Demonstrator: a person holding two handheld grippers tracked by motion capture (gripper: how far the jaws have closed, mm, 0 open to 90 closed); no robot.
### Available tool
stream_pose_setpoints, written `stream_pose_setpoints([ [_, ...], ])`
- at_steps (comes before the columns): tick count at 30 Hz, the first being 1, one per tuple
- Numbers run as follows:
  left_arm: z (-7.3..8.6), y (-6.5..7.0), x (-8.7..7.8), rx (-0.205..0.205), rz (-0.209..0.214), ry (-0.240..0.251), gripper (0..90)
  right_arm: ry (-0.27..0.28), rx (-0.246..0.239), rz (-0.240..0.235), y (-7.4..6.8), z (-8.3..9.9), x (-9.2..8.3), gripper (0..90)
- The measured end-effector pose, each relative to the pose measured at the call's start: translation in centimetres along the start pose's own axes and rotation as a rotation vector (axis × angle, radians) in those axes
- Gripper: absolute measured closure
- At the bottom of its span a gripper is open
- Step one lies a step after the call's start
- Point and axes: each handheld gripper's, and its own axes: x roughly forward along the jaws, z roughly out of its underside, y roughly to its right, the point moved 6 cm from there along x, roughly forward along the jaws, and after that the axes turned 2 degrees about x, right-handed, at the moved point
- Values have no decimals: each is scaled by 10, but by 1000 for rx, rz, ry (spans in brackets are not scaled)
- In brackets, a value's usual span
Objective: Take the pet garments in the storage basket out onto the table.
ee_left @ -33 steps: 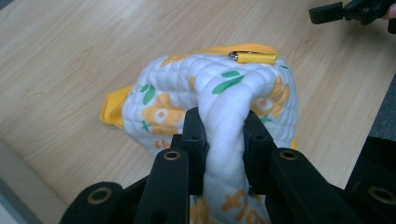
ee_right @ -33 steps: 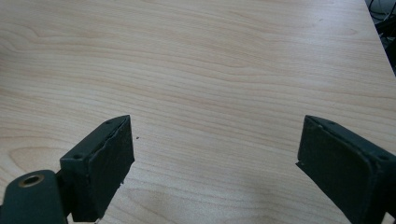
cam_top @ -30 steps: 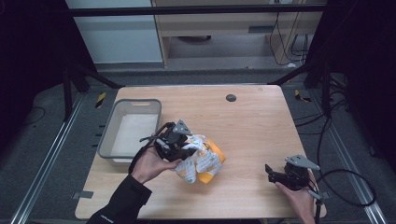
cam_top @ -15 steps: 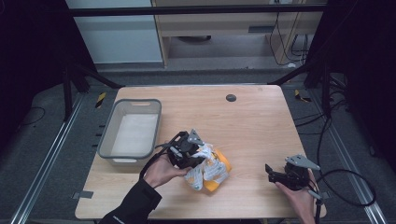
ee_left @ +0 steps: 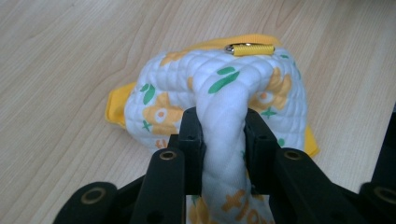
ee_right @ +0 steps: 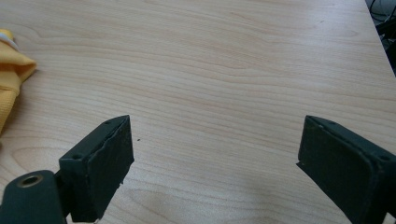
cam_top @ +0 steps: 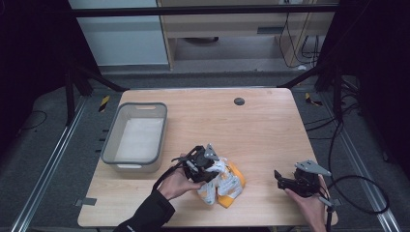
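Currently left gripper (ee_left: 223, 140) clenched on fold of quilted white-and-yellow cloth bundle (cam_top: 223, 182), near table's (cam_top: 261, 130) front edge, beside grey bin (cam_top: 137, 137). Right gripper (cam_top: 285, 181) spread wide, idle over bare wood. Likely step: carrying bundle; next probably lift toward bin.

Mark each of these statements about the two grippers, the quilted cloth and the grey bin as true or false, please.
1. The left gripper pinches a fold of the quilted cloth. True.
2. The right gripper also holds the cloth. False: its jaws stand wide open over bare table.
3. The cloth lies inside the grey bin. False: it lies on the table, beside the bin.
4. The cloth is white with yellow and green prints. True.
5. The bin stands toward the table's left side. True.
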Motion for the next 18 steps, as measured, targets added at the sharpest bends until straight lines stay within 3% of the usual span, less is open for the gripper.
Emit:
stream_pose_setpoints([
  [5,5,-1,4,-9,-6,1,654,0,-1,1,0,0,0,104],
  [18,11,2,8,-14,16,-6,373,-3,-1,0,0,0,0,103],
])
